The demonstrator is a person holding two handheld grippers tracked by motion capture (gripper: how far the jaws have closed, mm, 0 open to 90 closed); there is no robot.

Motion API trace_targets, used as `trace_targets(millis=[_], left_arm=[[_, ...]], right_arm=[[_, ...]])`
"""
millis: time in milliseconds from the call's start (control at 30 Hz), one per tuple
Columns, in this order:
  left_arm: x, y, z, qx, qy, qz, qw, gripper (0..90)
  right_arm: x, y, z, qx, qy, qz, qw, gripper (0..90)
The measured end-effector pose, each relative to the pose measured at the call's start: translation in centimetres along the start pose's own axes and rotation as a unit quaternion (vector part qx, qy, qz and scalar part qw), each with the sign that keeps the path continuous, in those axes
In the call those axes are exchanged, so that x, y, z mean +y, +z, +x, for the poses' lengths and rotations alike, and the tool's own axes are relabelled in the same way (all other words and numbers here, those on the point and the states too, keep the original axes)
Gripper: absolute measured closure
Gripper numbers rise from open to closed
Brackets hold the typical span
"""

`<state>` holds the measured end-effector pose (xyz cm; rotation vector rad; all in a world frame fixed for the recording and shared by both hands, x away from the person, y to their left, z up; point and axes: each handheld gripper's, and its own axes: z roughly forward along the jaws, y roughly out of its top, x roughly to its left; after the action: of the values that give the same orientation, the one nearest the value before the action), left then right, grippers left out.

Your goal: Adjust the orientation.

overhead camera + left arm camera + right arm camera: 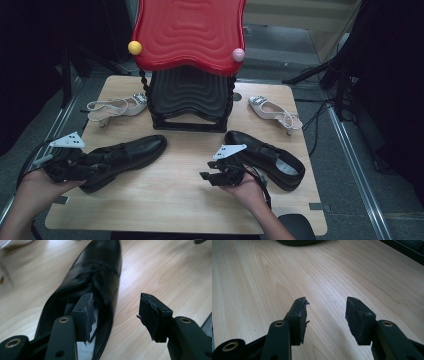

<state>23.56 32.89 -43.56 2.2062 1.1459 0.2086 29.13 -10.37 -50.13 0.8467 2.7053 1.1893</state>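
Two black leather shoes lie on the wooden table [175,200]. The left black shoe [130,154] points toward the rack. My left gripper [97,167] is open at its heel end. In the left gripper view one finger [83,312] sits inside the opening of the left black shoe [95,270] and the other finger [152,315] is outside its side wall, so my left gripper [117,298] straddles that wall. The right black shoe [267,157] lies just right of my right gripper [204,177]. My right gripper [327,301] is open over bare wood, holding nothing.
A shoe rack with a red top shelf [187,30] and a black lower shelf [190,95] stands at the table's back middle. A pale slingback heel [117,106] lies to its left and another [275,112] to its right. Dark stands and cables surround the table.
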Motion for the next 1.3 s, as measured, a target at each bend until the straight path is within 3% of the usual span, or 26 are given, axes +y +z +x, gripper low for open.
trace_targets(millis=[133, 400, 600, 700, 733, 833, 900, 1000, 1133, 1300], left_arm=[[-0.4, 1.3, 0.5, -0.002, -0.011, 0.004, 0.9999, 45.6], [0.3, 4.6, 0.0, 0.000, 0.000, 0.023, 0.9997, 49.2], [1.3, 6.1, 0.0, 0.003, -0.002, 0.028, 0.9996, 62.8], [1.3, 6.3, 0.5, -0.024, -0.014, 0.022, 0.9994, 70.4], [1.4, 6.3, 0.7, -0.036, -0.018, 0.015, 0.9991, 76.6], [1.7, 6.2, 0.6, -0.040, -0.024, 0.015, 0.9988, 79.0], [1.9, 6.1, 0.3, -0.035, -0.027, 0.013, 0.9990, 79.4], [2.4, 6.0, -0.4, -0.046, -0.024, 0.004, 0.9986, 79.7], [3.3, 6.1, -1.7, -0.055, -0.010, -0.009, 0.9984, 79.7], [4.5, 6.9, -3.3, -0.067, 0.001, -0.008, 0.9977, 79.4]], right_arm=[[0.0, 0.0, 0.0, 0.000, -0.001, 0.001, 1.0000, 52.3], [0.0, 0.1, 0.0, -0.001, -0.001, 0.002, 1.0000, 52.2], [0.0, 0.4, 0.2, 0.001, -0.005, 0.006, 1.0000, 52.1], [0.0, 0.4, 0.2, 0.001, -0.004, 0.007, 1.0000, 52.1], [0.1, 0.4, 0.2, 0.002, -0.004, 0.007, 1.0000, 52.2], [0.1, 0.4, 0.2, 0.002, -0.003, 0.006, 1.0000, 52.4], [0.1, 0.3, 0.2, 0.001, -0.003, 0.004, 1.0000, 52.4], [0.1, 0.1, 0.1, -0.001, -0.001, -0.001, 1.0000, 52.4], [0.0, -0.1, 0.1, -0.004, 0.001, -0.004, 1.0000, 52.1], [-0.2, -0.5, 0.2, -0.013, 0.000, -0.002, 0.9999, 51.6]])
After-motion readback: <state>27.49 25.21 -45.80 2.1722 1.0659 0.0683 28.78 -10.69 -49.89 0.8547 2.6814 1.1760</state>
